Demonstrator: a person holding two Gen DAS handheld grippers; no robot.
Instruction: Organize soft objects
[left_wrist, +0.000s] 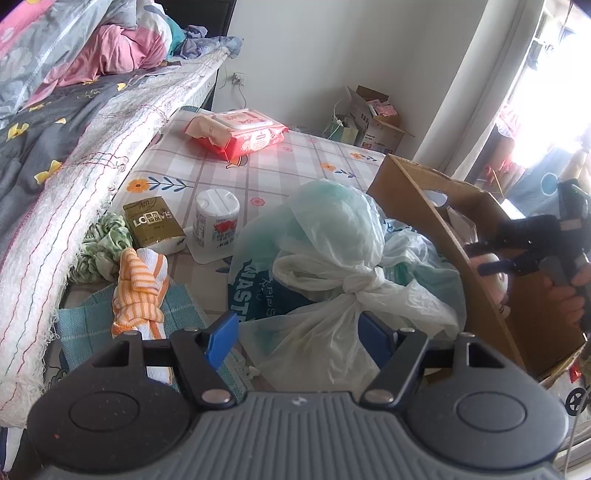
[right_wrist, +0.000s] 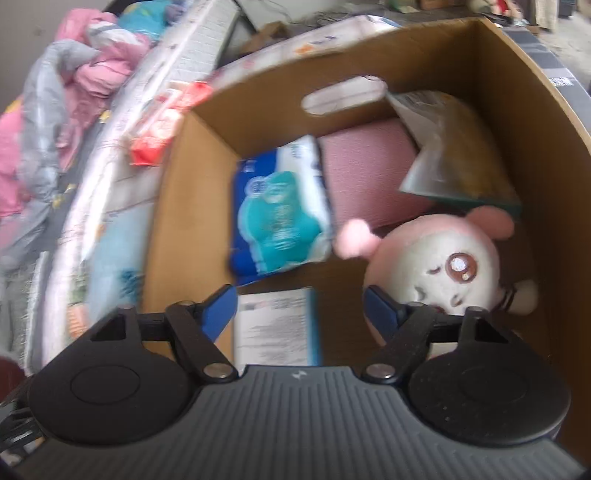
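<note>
Left wrist view: the knotted plastic bag (left_wrist: 332, 266) is straddled, ungripped, by the wide left gripper (left_wrist: 295, 339); slippage is risked; the right gripper (right_wrist: 301, 306) is parted and empty above the cardboard box (right_wrist: 546, 147).

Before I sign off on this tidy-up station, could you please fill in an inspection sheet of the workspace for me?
Surface: checked floral mattress cover, crowded.
Job's things: knotted white plastic bag; orange-striped cloth; green ruffled fabric; brown cardboard box holding a pink-and-white plush toy, a blue tissue pack and a mauve pad.
Clutter: red wet-wipes pack, white lidded canister, gold carton.
Grippers: left claw around the bag, grip unclear; right claw open over the box.
Cables: thin wire at the wall socket.
Surroundings: rumpled grey bedding; open carton by the wall.
</note>
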